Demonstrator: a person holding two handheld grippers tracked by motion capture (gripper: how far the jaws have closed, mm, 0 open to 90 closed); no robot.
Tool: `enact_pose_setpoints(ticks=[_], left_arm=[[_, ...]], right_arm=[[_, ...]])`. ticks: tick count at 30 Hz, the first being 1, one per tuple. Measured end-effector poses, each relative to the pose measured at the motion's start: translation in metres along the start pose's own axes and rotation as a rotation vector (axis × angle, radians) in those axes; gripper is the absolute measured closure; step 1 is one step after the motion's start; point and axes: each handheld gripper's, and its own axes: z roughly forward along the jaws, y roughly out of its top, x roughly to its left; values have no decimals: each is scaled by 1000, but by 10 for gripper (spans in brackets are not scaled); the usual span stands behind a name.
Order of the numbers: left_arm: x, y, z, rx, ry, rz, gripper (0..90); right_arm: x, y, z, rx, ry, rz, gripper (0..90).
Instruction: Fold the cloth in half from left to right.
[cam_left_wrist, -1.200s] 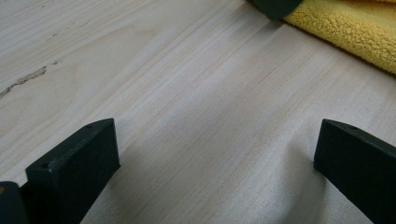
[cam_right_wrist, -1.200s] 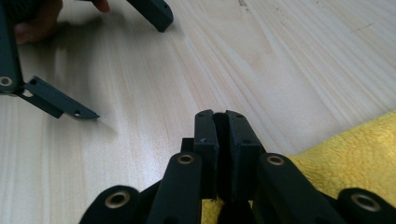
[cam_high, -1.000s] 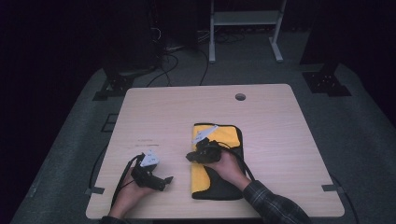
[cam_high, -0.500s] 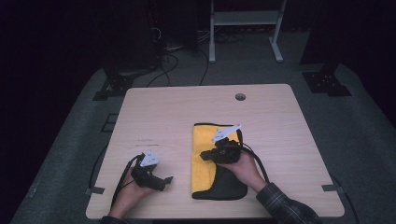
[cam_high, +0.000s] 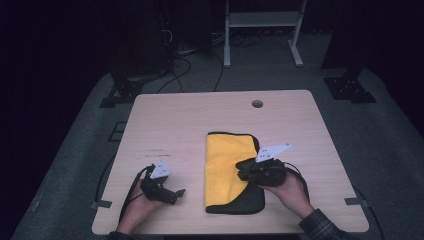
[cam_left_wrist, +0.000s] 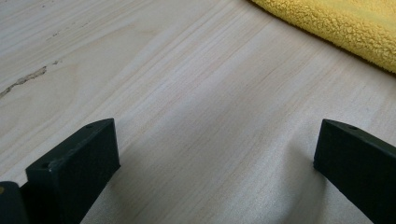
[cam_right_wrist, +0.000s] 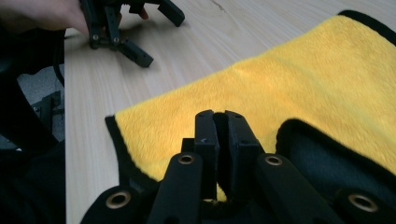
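A yellow cloth (cam_high: 222, 160) with a black back and edging lies folded at the table's front centre. My right gripper (cam_high: 242, 172) rests on its right part, jaws pressed together with a bit of yellow pile pinched between them. In the right gripper view, the right gripper (cam_right_wrist: 218, 121) sits above the cloth (cam_right_wrist: 280, 84), where a black flap is turned over on the right. My left gripper (cam_high: 175, 194) lies on bare wood to the cloth's left, open and holding nothing. The left gripper view shows that gripper (cam_left_wrist: 217, 135) with its jaws wide apart and the cloth's edge (cam_left_wrist: 336, 23) beyond.
The wooden table (cam_high: 175, 125) has a round cable hole (cam_high: 257, 104) near its far edge. Grey carpet with cables and a white metal stand (cam_high: 260, 30) lies beyond the table. The left gripper (cam_right_wrist: 161, 37) appears far off in the right gripper view.
My right gripper has moved to the right and slightly nearer across the cloth, and more black backing now shows at the cloth's right side. The left gripper has stayed put.
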Motion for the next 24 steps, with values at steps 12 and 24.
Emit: enact_pose_setpoints(ticks=[12,24], left_arm=[[0,0,0,-3,2,-2,0],[0,0,0,-4,3,-4,0]], right_arm=[[12,-40,-39,-8,-19,38,835],[35,-64,-46,36,8,44,828]])
